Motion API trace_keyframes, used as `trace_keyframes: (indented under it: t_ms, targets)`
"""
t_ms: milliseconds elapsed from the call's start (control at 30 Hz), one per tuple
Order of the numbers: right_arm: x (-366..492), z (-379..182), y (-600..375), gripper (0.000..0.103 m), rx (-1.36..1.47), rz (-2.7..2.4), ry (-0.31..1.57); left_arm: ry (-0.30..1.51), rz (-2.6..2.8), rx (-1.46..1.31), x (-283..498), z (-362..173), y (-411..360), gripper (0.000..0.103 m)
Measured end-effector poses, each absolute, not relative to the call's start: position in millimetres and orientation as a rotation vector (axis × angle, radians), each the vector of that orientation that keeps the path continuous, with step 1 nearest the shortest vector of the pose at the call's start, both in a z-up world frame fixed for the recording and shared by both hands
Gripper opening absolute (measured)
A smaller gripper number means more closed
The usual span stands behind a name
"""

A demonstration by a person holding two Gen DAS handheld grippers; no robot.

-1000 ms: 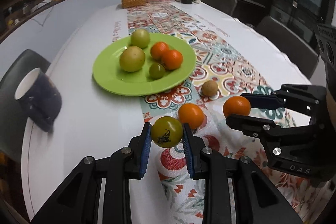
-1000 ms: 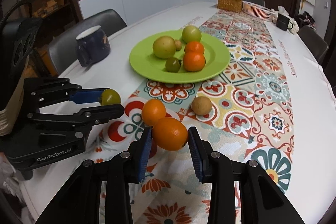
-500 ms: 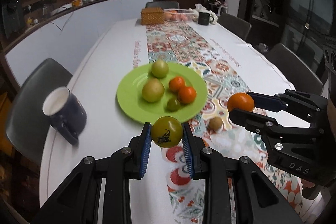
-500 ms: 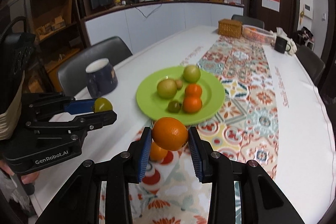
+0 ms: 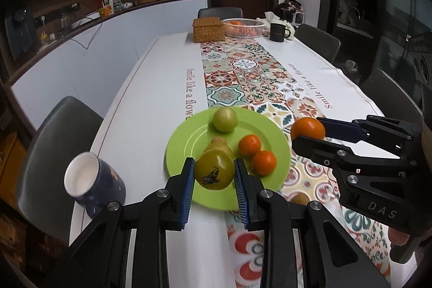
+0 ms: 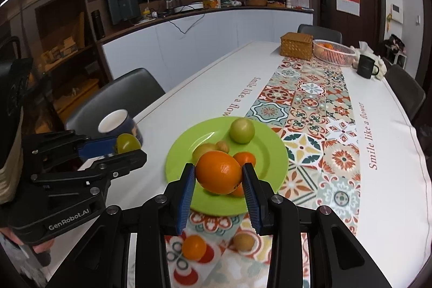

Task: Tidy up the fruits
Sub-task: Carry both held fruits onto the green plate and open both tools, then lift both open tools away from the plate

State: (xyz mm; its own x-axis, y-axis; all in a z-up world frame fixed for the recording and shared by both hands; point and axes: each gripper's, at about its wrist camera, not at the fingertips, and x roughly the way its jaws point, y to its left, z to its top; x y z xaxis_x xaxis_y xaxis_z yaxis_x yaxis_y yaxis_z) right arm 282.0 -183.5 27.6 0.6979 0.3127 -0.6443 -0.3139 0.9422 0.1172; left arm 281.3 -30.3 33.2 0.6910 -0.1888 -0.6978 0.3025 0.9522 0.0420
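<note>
The fruits in play are a green fruit [image 5: 214,169] with a dark sticker on its near face and a larger orange [image 6: 218,171], each carried clear of the table, in front of the lime plate [image 5: 183,144] as the wrist views frame them. The left gripper [image 5: 214,180] pinches the green fruit between its blue pads, and the right gripper [image 6: 219,181] pinches the orange the same way; both sets of jaws are pressed onto the fruit's flanks, with no gap showing. The green fruit is nearly round, so it has no real long axis. The orange looks slightly oval, its longer line running roughly across the jaws and tipped down toward the right pad. The likely trouble is rolling: the plate already holds two green fruits, two small oranges and a small brownish one, so a piece let go from any height could knock these or run off the shallow rim. The smooth round skins could also slip out of a light pinch. The two grippers work close together and could clash over the plate. One orange [image 6: 193,247] and a brown fruit [image 6: 243,241] lie on the patterned runner [image 6: 310,126], and a dark mug [image 5: 91,185] stands near the plate.
</note>
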Motion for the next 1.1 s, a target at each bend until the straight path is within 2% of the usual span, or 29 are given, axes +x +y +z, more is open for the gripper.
trace_keyframes:
  t_ms: [533, 1000, 1033, 1100]
  targets:
    - [367, -7, -184, 0.037, -0.026, 0.285, 0.808, 0.870, -0.217, 0.125, 371, -14, -30, 0.029]
    - [405, -45, -175, 0.037, -0.032, 0.255, 0.893, 0.973, -0.221, 0.107, 406, -50, -26, 0.030]
    - [405, -45, -175, 0.037, -0.029, 0.255, 0.894, 0.978, -0.227, 0.104, 406, -51, -27, 0.031]
    - [406, -46, -176, 0.037, -0.020, 0.262, 0.899, 0.970, -0.217, 0.120, 403, -50, -27, 0.045]
